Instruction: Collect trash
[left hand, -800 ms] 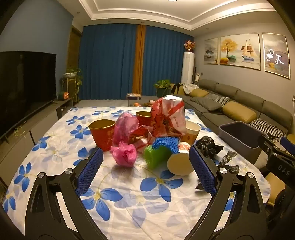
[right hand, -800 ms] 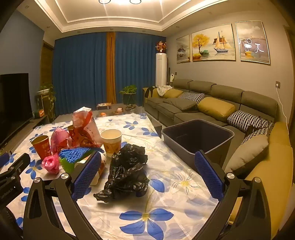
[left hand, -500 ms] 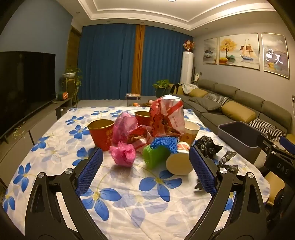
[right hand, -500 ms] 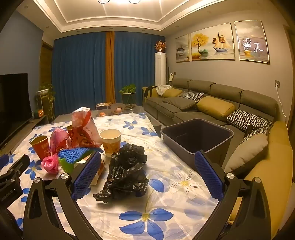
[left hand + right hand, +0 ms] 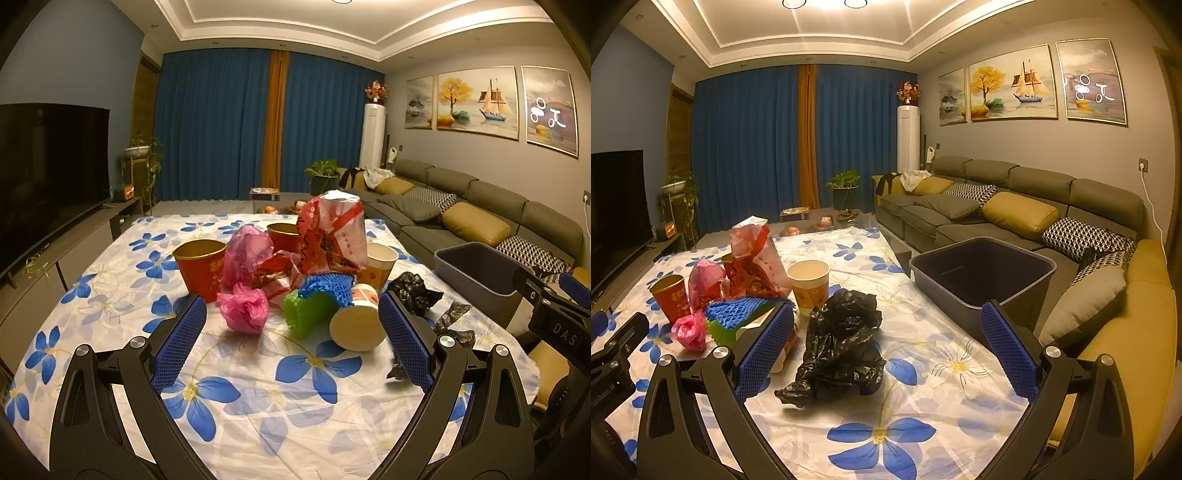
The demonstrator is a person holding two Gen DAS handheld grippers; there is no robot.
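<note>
Currently, the left gripper (image 5: 291, 339) hovers above the near part of the table (image 5: 258, 406), jaws spread wide with nothing between the pads. The right gripper (image 5: 886, 349) hovers likewise, jaws spread wide and empty.

The trash lies in a cluster at the middle of the table, on a white cloth with blue flowers:
- A tipped paper cup (image 5: 356, 321) lies on its side, long axis running toward the left wrist camera, base facing the camera. It touches the green foam net (image 5: 306, 312) to its left.
- A blue foam net (image 5: 327, 290) rests on top of the green one.
- A crumpled pink bag (image 5: 243, 308) lies just left of the green net.
- A red cup (image 5: 201, 267) stands upright, mouth up, at the left of the cluster. A second red cup (image 5: 282, 234) stands upright behind it.
- A red-and-white plastic bag (image 5: 332, 236) stands tall at the back of the cluster.
- A tan paper cup (image 5: 809, 284) stands upright, mouth up, just right of that bag.
- A crumpled black bag (image 5: 842, 341) lies nearest the right gripper, long axis running from the tan cup toward the right wrist camera.

A dark grey bin (image 5: 982, 277) stands at the right edge of the table, mouth up, between the table and the sofa (image 5: 997, 206).
</note>
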